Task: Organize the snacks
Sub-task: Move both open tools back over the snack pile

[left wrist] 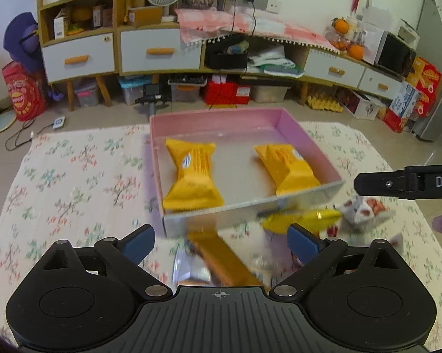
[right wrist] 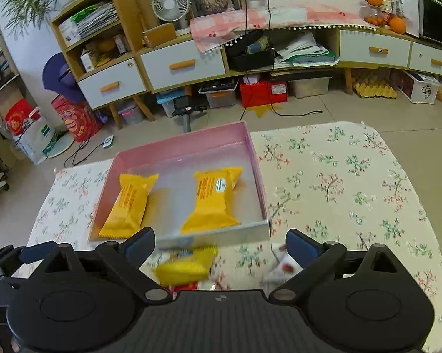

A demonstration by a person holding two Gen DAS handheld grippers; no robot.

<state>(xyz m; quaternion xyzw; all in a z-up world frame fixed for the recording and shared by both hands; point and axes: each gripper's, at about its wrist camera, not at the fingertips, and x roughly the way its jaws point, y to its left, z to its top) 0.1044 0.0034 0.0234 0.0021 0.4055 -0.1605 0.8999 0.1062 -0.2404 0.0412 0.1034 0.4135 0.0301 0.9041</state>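
Left wrist view: two yellow snack packets (left wrist: pixel 193 173) are contained in pink box (left wrist: pixel 221 123). Left tool (left wrist: pixel 221 242) and right tool (right wrist: pixel 221 242) are released, nothing grasped.

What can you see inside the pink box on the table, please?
Inside the pink box, two yellow snack packets lie flat on its floor: the left packet and the right packet, apart from each other. Whatever lies beneath them is covered.
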